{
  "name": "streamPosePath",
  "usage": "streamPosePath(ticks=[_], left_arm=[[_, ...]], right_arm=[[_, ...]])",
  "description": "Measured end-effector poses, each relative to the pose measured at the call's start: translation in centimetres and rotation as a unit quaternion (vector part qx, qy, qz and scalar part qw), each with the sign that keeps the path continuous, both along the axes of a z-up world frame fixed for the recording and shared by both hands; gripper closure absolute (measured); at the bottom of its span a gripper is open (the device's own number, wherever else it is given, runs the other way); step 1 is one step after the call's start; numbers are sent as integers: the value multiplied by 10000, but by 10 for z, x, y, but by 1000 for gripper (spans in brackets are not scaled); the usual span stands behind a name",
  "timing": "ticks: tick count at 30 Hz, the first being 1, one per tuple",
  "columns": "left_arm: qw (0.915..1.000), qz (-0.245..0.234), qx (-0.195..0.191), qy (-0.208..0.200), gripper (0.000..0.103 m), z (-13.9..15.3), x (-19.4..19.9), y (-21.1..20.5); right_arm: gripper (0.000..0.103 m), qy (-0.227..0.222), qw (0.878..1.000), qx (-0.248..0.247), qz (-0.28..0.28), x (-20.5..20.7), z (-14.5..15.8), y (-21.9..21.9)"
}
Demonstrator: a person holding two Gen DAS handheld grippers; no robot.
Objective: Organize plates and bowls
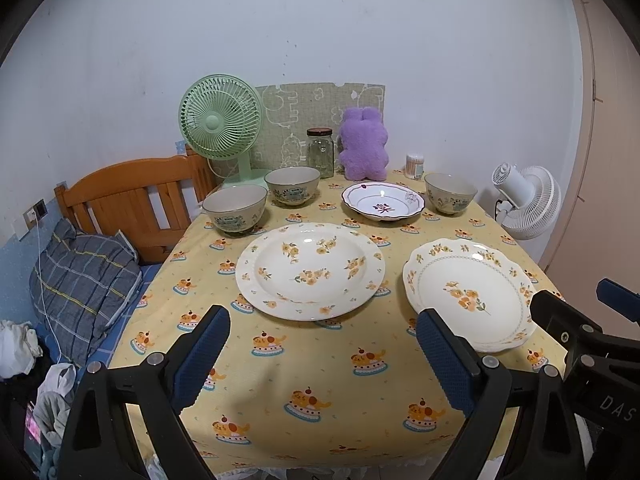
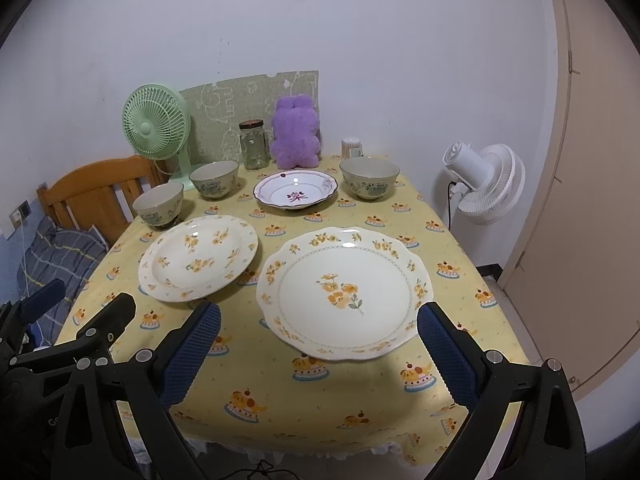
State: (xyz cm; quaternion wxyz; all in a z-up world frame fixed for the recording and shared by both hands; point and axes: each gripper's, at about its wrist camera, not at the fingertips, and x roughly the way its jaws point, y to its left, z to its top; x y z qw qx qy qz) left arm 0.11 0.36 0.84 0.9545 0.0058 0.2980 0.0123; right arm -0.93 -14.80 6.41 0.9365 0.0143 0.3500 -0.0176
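Tabletop: a table under a yellow cloth printed with cake-and-puppy motifs (image 2: 328, 396), pushed up to a pale wall.
Wooden headboard: an orange-brown slatted bed end (image 1: 132, 196) stands just beside the tabletop's left edge, with a blue-grey checked pillow (image 1: 80, 284) below it.
White fan: a white standing fan (image 2: 486, 182) sits off the right edge, near a beige door.
Green fan: a mint-green desk fan (image 1: 218, 118) stands at the far left corner, in front of a green patterned board (image 1: 308, 108) leaning on the wall.
Flat plate: a scalloped cream plate with an orange flower sprig at its centre (image 2: 344, 292) lies near the front right, directly ahead of the right gripper.
Deep plate: a round cream plate with scattered yellow blossoms (image 1: 310, 270) lies left of it; from the right wrist view their rims look close but apart.
Purple toy: a fuzzy lilac plush (image 1: 363, 144) stands at the far edge, behind the small dish.
Small dish: a white wavy-rimmed dish with a purple motif (image 1: 382, 200) sits mid-table towards the far edge.
Bowls: two beige patterned ceramic bowls (image 1: 235, 208) (image 1: 292, 186) stand far left, close to the green fan's base; a third matching bowl (image 1: 451, 192) stands far right.
Jar: a clear glass jar with a dark lid (image 1: 320, 152) stands between fan and plush.
Cotton-swab tub: a small container (image 1: 415, 165) sits at the far right corner.
Left gripper (image 1: 320, 360): jaws spread wide, empty, above the front edge.
Right gripper (image 2: 320, 356): jaws spread wide, empty, framing the flat plate's near rim without touching.
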Motion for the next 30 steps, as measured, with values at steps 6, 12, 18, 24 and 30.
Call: streamPosePath(ticks=[6,12,18,24,30], left_arm=[[10000,5,2,4,8,0,0,0],[10000,-6,4,3,8,-1,0,-1],[9998,-80,181,-64,15,-1,3,-8],[9998,-185,93,49,15,0,25,-20],[9993,-251,-10,278,17,-5,56,-41]], right_arm=[[3,14,10000,2,2,0,-1,-1],[3,42,10000,2,-9,2,-2,-1],[3,91,9999,-44,-132,13,-1,-4],[3,188,9993,-44,-310,29,0,-17],[4,265,9988,-81,-412,55,-3,-41]])
